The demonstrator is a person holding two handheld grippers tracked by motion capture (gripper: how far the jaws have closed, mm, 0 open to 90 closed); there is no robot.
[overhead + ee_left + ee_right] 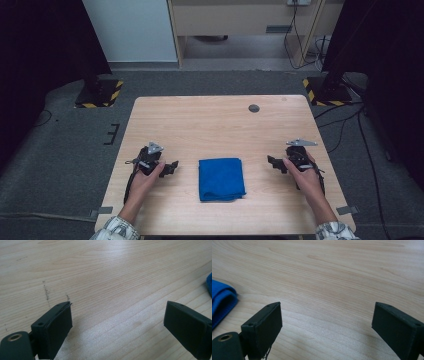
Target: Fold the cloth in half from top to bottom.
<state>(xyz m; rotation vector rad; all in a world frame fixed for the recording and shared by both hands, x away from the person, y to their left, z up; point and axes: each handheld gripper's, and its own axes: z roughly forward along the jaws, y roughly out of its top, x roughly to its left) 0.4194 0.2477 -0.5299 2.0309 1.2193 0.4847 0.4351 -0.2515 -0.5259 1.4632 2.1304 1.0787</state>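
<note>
Blue cloth (pixel 221 178) — one folded piece — is laid flat on the pale wooden table (pixel 215 120), near its front edge and about midway across. Its outline is close to square, slightly longer from front to back, so the long axis is seen running away from the person; the edges are roughly squared with the table's.

At the left, the left gripper (pixel 170 167) is held low over the wood by one hand (pixel 145 182), jaws directed toward the cloth. In the left gripper view its jaws are spread wide with bare wood between them; nothing is gripped or touched, and a blue corner of the cloth is seen at the right edge.

At the right, the right gripper (pixel 272 161) is held by the other hand (pixel 306 176), likewise aimed inward at the cloth. Its jaws are also parted wide around bare wood, nothing is held, and the cloth's folded edge is seen at the left of the right gripper view.

Two grippers are counted — one on each side of the cloth, each apart from it. One small dark round disc (pixel 254 108) is set in the table's far part.
</note>
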